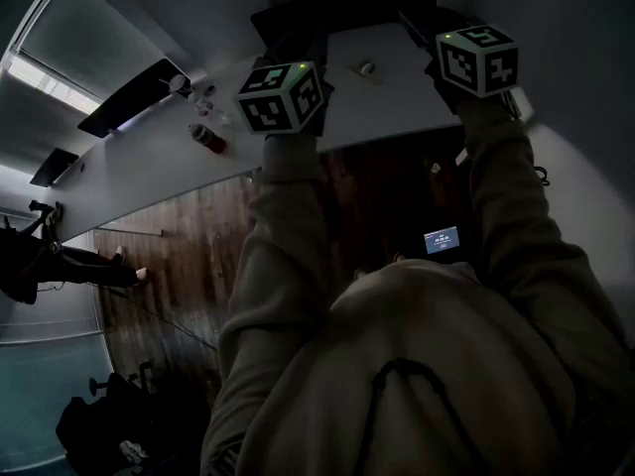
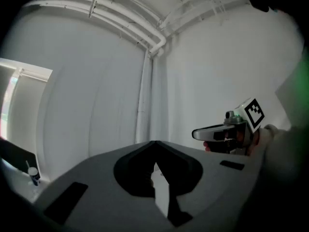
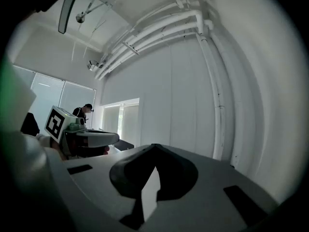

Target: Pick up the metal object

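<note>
Frankly, nothing of the pick-up is done yet, as far as I can judge. I have both tools raised and pointing level at the pale wall, not down at the work. My left hand-held gripper (image 2: 154,148) has its dark jaws brought together at the tips with nothing between them. My right hand-held gripper (image 3: 153,149) is closed the same way, also empty.

In the head view the long white table (image 1: 149,162) lies beyond my outstretched sleeves. On it, between the two marker cubes and a little past them, sits a small pale round object (image 1: 367,67). I take that to be the metal object, though it is too small and dim to be sure. It lies apart from both grippers and neither points at it. A dark red cylindrical can (image 1: 210,139) stands off to the left of the left gripper. Everything remains to do: tip a gripper down, open it, reach, close, lift.
</note>
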